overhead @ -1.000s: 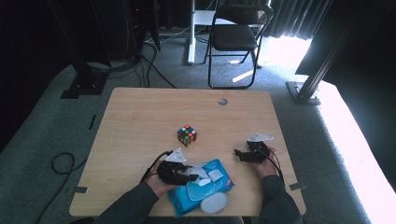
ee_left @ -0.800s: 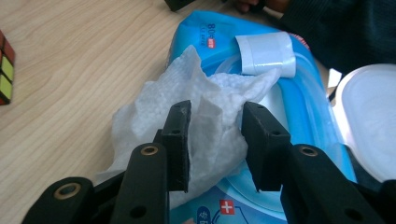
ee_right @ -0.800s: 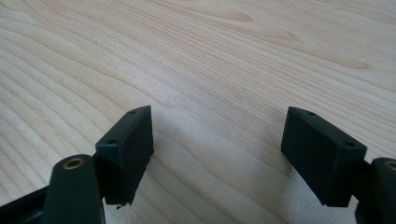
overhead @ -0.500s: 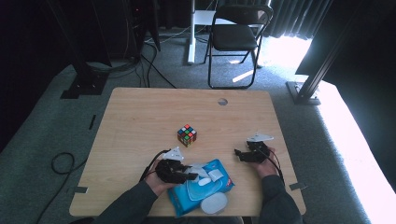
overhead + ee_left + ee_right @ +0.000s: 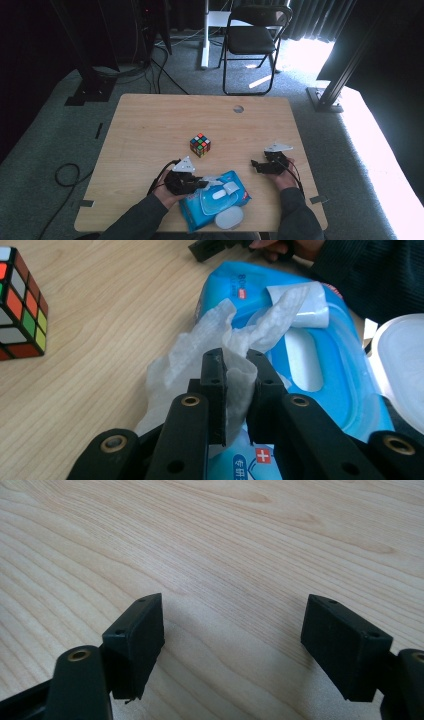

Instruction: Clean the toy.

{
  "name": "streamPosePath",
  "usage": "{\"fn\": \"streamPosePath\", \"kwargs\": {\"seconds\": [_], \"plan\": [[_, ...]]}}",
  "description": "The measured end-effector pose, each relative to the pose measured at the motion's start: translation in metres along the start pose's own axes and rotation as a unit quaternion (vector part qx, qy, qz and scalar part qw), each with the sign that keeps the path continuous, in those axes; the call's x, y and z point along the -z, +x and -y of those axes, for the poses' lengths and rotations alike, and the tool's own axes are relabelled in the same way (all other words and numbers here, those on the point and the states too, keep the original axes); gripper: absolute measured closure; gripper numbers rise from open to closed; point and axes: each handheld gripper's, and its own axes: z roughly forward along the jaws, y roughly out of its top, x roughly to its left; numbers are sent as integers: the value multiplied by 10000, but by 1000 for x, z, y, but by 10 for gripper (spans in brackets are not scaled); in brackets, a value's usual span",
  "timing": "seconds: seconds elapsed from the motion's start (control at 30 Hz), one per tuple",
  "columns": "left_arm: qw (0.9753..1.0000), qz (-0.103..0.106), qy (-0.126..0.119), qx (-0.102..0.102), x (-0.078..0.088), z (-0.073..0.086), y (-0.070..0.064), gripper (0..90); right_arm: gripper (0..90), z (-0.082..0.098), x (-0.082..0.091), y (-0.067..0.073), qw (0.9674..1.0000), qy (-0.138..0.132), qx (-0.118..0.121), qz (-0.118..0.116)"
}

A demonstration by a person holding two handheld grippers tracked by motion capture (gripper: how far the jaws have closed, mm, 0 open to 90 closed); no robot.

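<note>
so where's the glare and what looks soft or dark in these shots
High view: sunlight blows out the floor at right, the back left is near black. Left gripper view: the wipe is sharp, the cube is cut off at the edge. Right gripper view: even light, soft shadows on the table.

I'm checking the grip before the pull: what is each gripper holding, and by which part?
The left gripper, jaws just closing, pinches the wet wipe by a bunched fold beside the blue pack. The right gripper holds nothing.
</note>
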Motion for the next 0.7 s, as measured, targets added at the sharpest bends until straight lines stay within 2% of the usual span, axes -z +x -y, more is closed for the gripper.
{"fn": "streamPosePath", "kwargs": {"seconds": [0.07,0.13,0.2,0.37,0.6,0.7], "plan": [[10000,2,93,-31,-3,1,0,767,249,0,0,0,10000,1,2,-2],[9999,-19,118,24,-3,1,1,723,249,0,0,0,10000,1,2,-2],[9999,-16,135,23,-4,2,2,716,249,0,0,0,10000,-2,1,-1],[9998,-122,102,-118,-2,1,0,816,249,0,0,0,10000,2,0,1],[9993,-371,-5,19,7,1,10,841,250,0,0,0,10000,1,-35,52],[9988,-478,-74,83,13,1,16,840,288,0,0,0,10000,-22,-1,2]]}}
